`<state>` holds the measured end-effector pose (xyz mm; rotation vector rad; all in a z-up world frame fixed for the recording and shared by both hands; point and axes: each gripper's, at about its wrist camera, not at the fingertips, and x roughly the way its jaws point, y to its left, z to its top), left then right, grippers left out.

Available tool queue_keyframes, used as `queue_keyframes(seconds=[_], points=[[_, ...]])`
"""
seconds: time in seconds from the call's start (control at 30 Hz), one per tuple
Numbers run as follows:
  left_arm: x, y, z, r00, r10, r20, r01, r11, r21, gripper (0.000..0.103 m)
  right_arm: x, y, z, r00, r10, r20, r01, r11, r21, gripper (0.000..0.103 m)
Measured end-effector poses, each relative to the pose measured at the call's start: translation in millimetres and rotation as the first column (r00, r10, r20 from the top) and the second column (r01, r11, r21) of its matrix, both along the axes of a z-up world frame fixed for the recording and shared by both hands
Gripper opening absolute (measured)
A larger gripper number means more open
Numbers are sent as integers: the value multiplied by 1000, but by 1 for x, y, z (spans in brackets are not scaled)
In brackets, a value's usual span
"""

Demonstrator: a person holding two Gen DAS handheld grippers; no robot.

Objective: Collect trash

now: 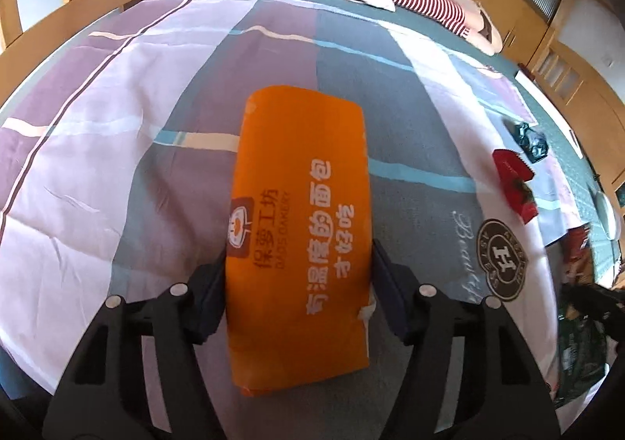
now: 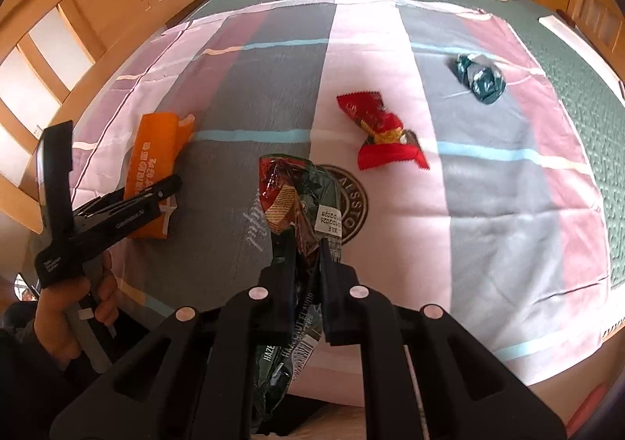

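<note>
Trash litters the bedspread [image 2: 488, 174]: my right gripper [image 2: 306, 256] pinches a crumpled green wrapper [image 2: 308, 201] for removal, while my left gripper [image 1: 299, 283] straddles, jaws open, the orange bread bag [image 1: 300, 229].

Bright daylight fills both views, washing the pale stripes of the bedspread [image 1: 117, 96] almost white. Shadows are soft and short. Fisheye distortion bulges the bed and bends the wooden cabinets [image 2: 97, 2] at the dark rims. Fine detail looks slightly soft towards the edges.
</note>
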<state>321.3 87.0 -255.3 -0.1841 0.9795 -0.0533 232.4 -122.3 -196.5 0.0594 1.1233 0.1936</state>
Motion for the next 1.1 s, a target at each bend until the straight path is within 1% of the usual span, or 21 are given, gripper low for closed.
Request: queue_keyframes(seconds=[0.13,0.3,0.37,0.47,0.57,0.67,1.1], points=[[-12,-3,10,998,-13,57,13,1000,9,66,-7,4,-1,1000,-2,11,2,1000,-6,11],[-26,-23,22,989,-91,120,85,995,58,66,-12,0,2,1000,-16,20,16,1000,6,11],[-31,-26,24,986,-108,131,101,993,55,66,-14,0,1,1000,-16,20,16,1000,4,11],[-34,-24,26,986,-105,130,103,994,20,66,-17,-2,0,1000,-24,18,24,1000,9,11],[-31,-14,22,993,-70,98,74,997,-30,66,-19,-2,-2,999,-30,10,30,999,16,11],[-30,-6,19,996,-39,86,44,997,-59,66,-20,-1,-3,1000,-28,10,28,999,21,11],[-32,-5,18,996,-45,81,49,998,-51,66,-21,2,0,999,-31,19,30,999,33,11]])
